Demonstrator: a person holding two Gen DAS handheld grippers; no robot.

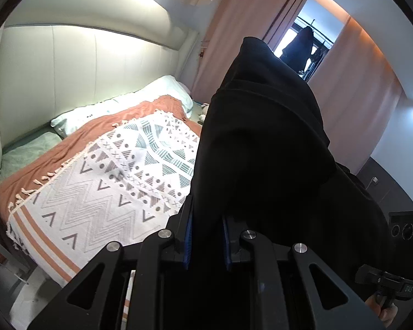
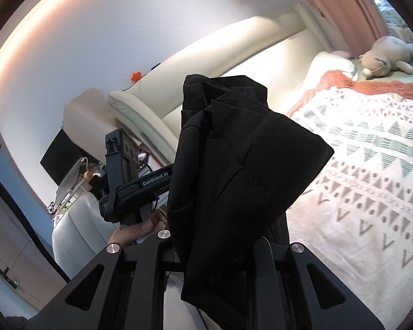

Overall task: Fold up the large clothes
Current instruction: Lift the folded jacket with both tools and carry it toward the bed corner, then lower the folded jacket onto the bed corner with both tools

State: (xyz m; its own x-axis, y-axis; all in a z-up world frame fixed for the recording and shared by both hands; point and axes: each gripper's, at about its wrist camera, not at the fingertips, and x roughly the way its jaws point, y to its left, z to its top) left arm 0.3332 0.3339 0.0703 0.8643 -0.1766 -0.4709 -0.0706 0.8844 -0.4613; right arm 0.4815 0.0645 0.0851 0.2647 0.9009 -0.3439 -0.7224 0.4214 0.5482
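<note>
Progress: the black garment is off the bed and carried in the air, bunched and hanging in loose folds; I judge the folding itself has hardly begun, since no flat, squared shape shows.
Left to do: by my reading, spread the garment out on the patterned blanket, smooth it, then fold it in stages.
Left gripper: clamped on a thick pinch of the black cloth, blue pads pressed to either side of it, low centre of the left wrist view.
Right gripper: its fingertips are buried under the cloth in the lower centre of the right wrist view; the jaws stand nearly together and the fabric rises straight out from between them, so I take it as gripping the same garment.
Garment against the grippers: it rises up and away from each pair of fingers, filling the centre of both views and hiding much of the room behind.
Bed: to the left of the garment in the left wrist view, to the right in the right wrist view; the garment does not touch it.
Other gripper in view: the left one and the person's hand holding it show at centre left of the right wrist view, close beside the cloth.
</note>
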